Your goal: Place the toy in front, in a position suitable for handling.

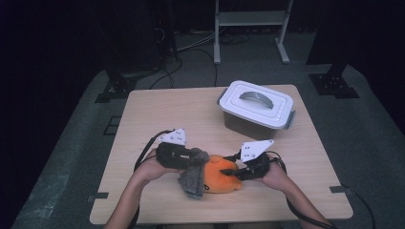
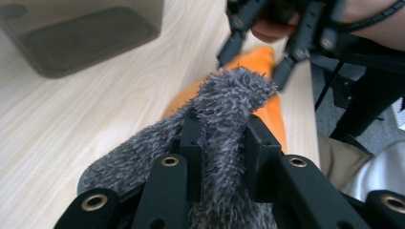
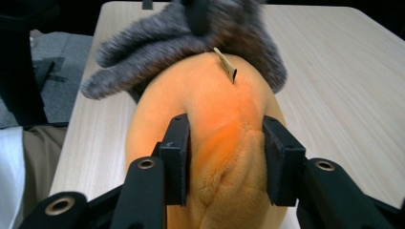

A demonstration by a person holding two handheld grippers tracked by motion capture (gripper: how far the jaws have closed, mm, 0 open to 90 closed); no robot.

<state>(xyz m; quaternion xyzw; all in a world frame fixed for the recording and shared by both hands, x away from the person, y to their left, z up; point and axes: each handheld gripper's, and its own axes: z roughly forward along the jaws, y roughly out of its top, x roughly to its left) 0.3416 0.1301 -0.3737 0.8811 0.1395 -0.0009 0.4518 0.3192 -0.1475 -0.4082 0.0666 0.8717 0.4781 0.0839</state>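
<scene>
Both grippers on the plush toy

My left gripper point(image 2: 223, 143) pinches the fuzzy grey fabric piece point(image 2: 224, 100); my right gripper point(image 3: 228, 160) squeezes the soft orange plush toy point(image 3: 224, 143), low on the worktop point(image 1: 157, 109).

Fuzzy grey cloth point(image 2: 229, 95), orange plush toy point(image 3: 224, 124)

Orange plush toy point(image 1: 220, 177) lying at table's near edge, fuzzy grey part point(image 1: 192, 177) attached
</scene>
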